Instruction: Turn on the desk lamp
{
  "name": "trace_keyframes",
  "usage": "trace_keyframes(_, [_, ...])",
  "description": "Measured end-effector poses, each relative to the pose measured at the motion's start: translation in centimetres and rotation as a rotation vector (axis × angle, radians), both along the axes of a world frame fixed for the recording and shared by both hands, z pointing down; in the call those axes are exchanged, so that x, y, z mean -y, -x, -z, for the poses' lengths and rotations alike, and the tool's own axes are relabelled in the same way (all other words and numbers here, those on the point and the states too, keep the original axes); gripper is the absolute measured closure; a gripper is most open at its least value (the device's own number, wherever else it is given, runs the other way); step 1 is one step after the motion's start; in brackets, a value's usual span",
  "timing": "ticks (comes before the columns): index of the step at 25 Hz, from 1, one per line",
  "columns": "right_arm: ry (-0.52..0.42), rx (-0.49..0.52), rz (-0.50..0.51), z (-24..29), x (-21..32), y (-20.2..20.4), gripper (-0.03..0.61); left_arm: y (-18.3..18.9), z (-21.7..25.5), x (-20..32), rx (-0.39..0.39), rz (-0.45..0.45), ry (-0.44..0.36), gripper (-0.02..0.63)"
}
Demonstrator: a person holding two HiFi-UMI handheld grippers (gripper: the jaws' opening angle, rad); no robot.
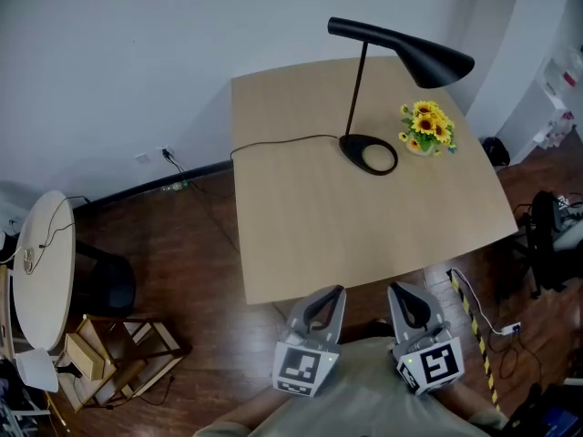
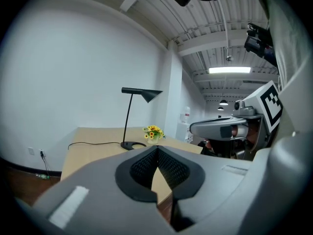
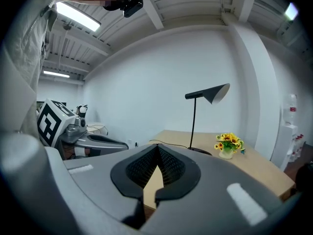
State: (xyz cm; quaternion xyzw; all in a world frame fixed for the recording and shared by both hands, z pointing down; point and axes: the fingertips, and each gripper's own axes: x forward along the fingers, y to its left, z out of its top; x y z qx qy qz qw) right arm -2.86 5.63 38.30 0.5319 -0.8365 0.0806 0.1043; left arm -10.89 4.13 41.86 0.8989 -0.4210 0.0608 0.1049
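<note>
The left tongs (image 1: 330, 297) are held closed, the ribbed tips pressed together with nothing caught between them, as is shown in the left gripper view (image 2: 157, 150). The right tongs (image 1: 404, 291) are likewise shut at the tips and empty, as is shown in the right gripper view (image 3: 158, 147). Both are kept side by side at the near edge of the tabletop (image 1: 346, 230), close to the person's body, and nothing is touched by either.

The desk lamp (image 1: 401, 45) is set on the far part of the tabletop, well apart from both tongs. Its oval base is placed near the far right corner, a thin stem is raised from it, and the black shade is pointed to the right. No glow can be seen at the shade. In both gripper views the lamp (image 2: 146, 93) (image 3: 212, 93) is seen beyond the closed tips, upright.

A small pot of sunflowers (image 1: 426, 127) is placed just beside the base, on its right. A black cord (image 1: 282, 141) is run from the base across the tabletop to its left edge.
</note>
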Motion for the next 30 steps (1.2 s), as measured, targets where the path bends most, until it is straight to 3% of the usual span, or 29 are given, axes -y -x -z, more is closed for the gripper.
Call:
trace_keyframes(4, [0.0, 0.004, 0.004, -0.2, 1.4, 0.7, 0.578, 1.9, 0.0, 1.2, -0.018, 0.062, 0.01, 0.614])
trace_keyframes(14, [-0.018, 0.044, 0.052, -0.6, 9.0, -0.6, 0.578, 3.1, 0.7, 6.4, 0.072, 0.187, -0.013, 0.614])
trace_keyframes(25, [0.025, 0.081, 0.091, -2.8, 19.0, -5.4, 0.578, -0.3, -0.4, 13.2, 0.15, 0.262, 0.055, 0.614])
trace_keyframes(30, [0.052, 0.05, 0.082, -5.8, 25.5, -7.8, 0.578, -1.6, -1.3, 14.8, 0.19, 0.287, 0.091, 0.614])
